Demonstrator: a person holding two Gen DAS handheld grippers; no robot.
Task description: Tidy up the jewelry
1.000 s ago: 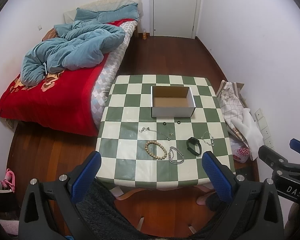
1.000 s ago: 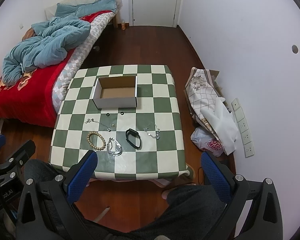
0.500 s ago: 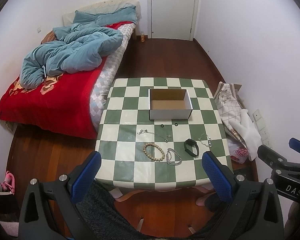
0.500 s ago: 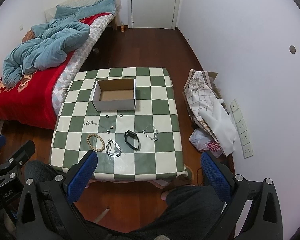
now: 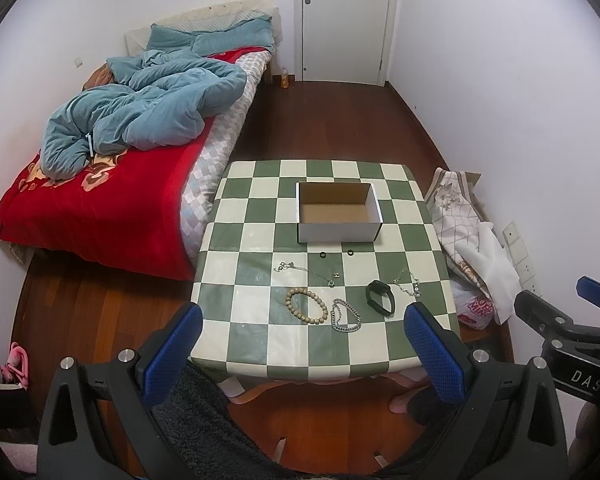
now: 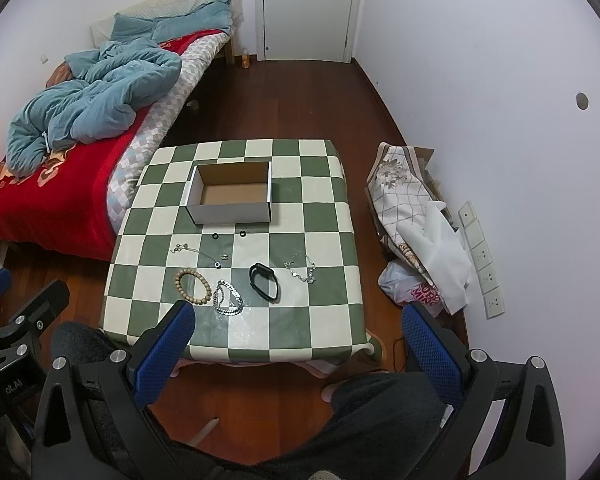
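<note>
The left claw hangs high above the near edge of the table, its blue pads spread wide with nothing between them. The right claw is spread just as wide and empty, also held well above the table's near edge; in the left view it shows at 3 o'clock.

Largest in the room is the bed at 9 o'clock of the table, red cover under a crumpled blue quilt. A white door stands at 12 o'clock. A heap of cloth and a bag lies on the floor against the wall at 3 o'clock.

The green-and-cream checked table carries an open box, empty, toward its far side at 12 o'clock. Every piece of jewelry lies on the table outside the box, on the near side of it. A black band lies at 5 o'clock of the box. A bead bracelet lies at 6 o'clock, with a silver chain just beside it at its 3 o'clock. A thin necklace stretches between the bracelet and the box. Another fine chain lies at 3 o'clock of the band. Two small black rings sit just in front of the box wall, apart from each other.
</note>
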